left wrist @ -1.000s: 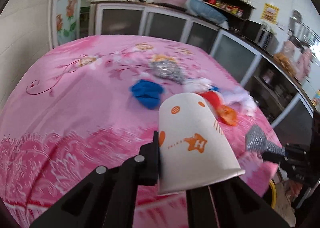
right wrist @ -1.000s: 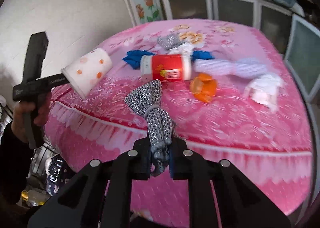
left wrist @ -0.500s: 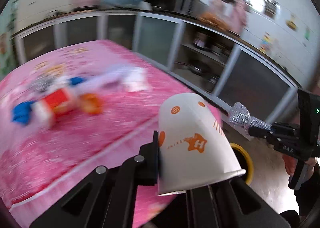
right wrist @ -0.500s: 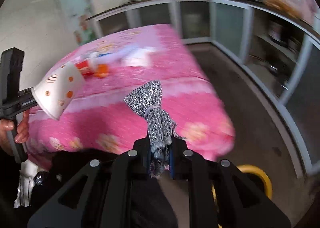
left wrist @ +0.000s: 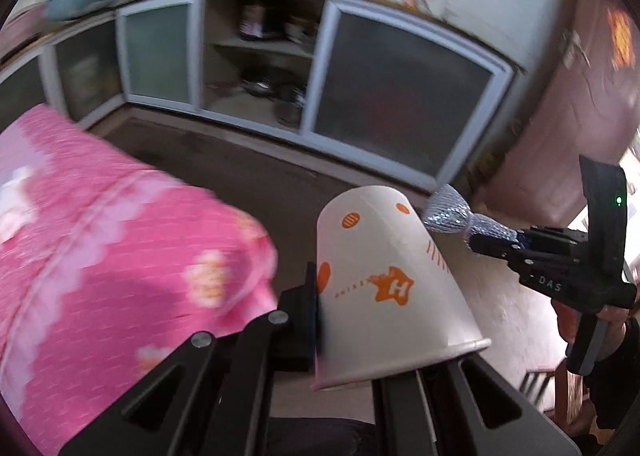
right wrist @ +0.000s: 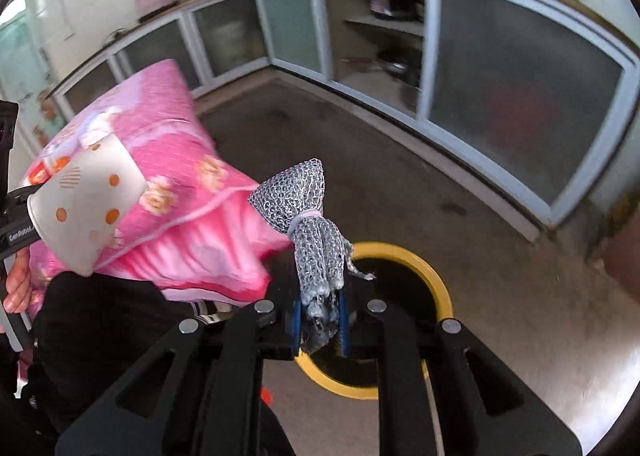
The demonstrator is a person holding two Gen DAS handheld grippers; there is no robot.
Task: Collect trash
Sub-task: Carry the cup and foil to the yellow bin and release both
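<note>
1. My left gripper (left wrist: 320,332) pinches the paper cup (left wrist: 384,288) by its wall, near the rim.
2. My right gripper (right wrist: 320,320) clamps the silver mesh bundle (right wrist: 308,224).
3. The yellow-rimmed bin (right wrist: 436,280) sits on the floor directly below the bundle, beside the pink-covered table (right wrist: 172,160).

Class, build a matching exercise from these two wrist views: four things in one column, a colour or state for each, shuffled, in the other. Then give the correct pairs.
Things
1. paper cup
2. foam net
3. bin
4. tablecloth

Descriptions
A. yellow rim, standing on the floor
B. pink with a floral print
C. white with orange marks, held by the left gripper
D. silvery mesh, clamped in the right gripper

Pairs: 1-C, 2-D, 3-A, 4-B
</note>
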